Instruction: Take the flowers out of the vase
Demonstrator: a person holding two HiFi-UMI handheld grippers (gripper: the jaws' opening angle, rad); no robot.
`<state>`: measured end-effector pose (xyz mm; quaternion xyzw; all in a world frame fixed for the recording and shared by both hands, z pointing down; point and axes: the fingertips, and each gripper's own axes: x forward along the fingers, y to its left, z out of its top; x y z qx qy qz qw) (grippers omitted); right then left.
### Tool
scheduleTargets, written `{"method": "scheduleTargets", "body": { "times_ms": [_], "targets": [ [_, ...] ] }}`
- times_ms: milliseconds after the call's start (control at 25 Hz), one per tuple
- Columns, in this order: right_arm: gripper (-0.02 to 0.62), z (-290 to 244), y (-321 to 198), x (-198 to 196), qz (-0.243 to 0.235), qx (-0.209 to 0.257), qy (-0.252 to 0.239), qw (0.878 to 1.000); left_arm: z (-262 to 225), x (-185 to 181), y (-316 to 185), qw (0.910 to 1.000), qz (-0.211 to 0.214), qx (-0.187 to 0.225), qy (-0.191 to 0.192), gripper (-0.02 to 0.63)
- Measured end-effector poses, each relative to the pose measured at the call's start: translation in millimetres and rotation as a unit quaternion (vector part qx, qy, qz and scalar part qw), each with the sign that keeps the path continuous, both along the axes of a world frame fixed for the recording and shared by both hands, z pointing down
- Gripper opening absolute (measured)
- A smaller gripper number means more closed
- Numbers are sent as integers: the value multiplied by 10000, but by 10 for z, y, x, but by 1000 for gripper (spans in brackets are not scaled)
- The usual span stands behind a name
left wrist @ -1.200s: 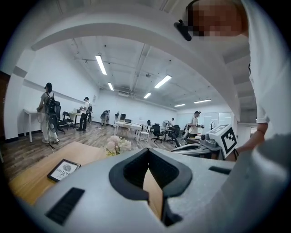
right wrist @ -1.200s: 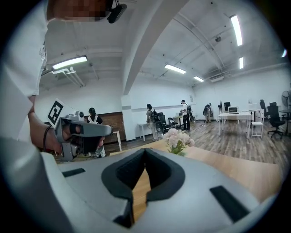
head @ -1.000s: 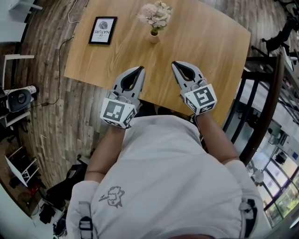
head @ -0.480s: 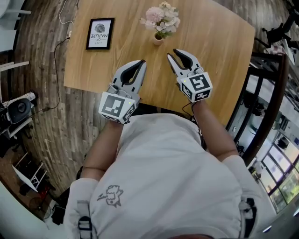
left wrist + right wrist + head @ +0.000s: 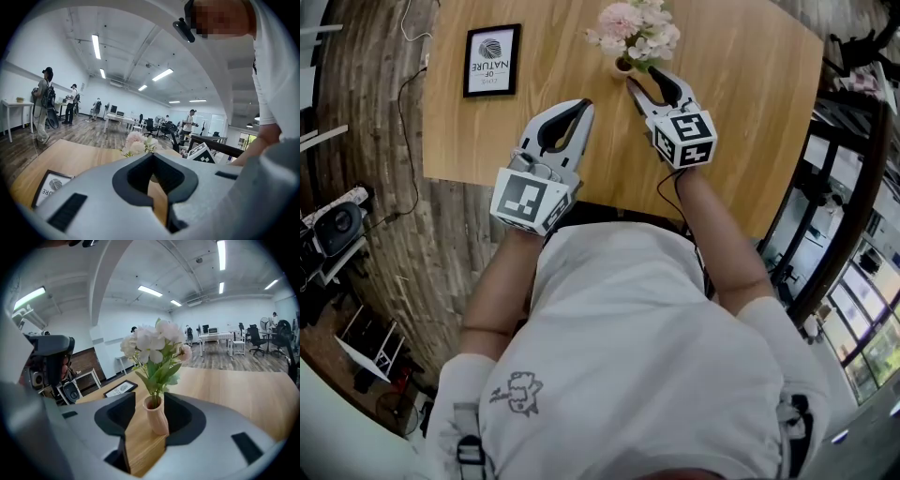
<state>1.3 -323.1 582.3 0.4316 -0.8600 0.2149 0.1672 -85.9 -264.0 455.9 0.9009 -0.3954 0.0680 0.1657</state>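
Observation:
A bunch of pale pink and white flowers stands in a small peach vase at the far side of the wooden table. My right gripper reaches the vase, and its jaws are opening. In the right gripper view the vase stands between the spread fingers of the right gripper, with a gap on each side, and the flowers rise above them. My left gripper hangs shut and empty over the table, nearer me and left of the vase. In its own view, the flowers show beyond the closed left gripper.
A black-framed print lies on the table's far left. A dark chair and railing stand to the right of the table. Equipment and cables sit on the wooden floor at left. People and desks fill the room beyond.
Both grippers moved forward across the table toward the vase. The right gripper went from shut to open and now has the vase between its fingers.

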Motion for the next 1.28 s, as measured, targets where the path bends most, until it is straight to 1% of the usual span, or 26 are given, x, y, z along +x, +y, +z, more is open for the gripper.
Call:
{"method": "scheduleTargets", "body": {
  "times_ms": [120, 280, 600, 680, 800, 880, 1000, 1280],
  "targets": [
    [201, 100, -113, -18, 99, -38, 21, 9999, 92, -38, -48, 10000, 20, -83, 7, 5],
    [201, 181, -225, -58, 149, -96, -3, 9998, 193, -67, -92, 9999, 74, -102, -50, 5],
    [198, 289, -410, -139, 196, -131, -25, 9997, 325, -75, -132, 9995, 202, -241, -36, 5],
    [181, 293, -439, -143, 224, -104, 5, 9997, 341, -71, -125, 9993, 236, -276, -39, 5],
    [115, 262, -440, -165, 251, 5, 87, 9996, 365, -105, -97, 9991, 255, -332, -34, 5],
    [89, 256, -432, -178, 256, 45, 120, 9996, 388, -138, -92, 9990, 236, -366, -24, 5],
    [74, 255, -441, -169, 269, 69, 137, 9995, 400, -150, -112, 9990, 221, -384, -4, 5],
    [66, 110, -448, -81, 313, 188, 35, 9993, 310, -58, -108, 9993, 239, -300, 20, 5]
  ]
}}
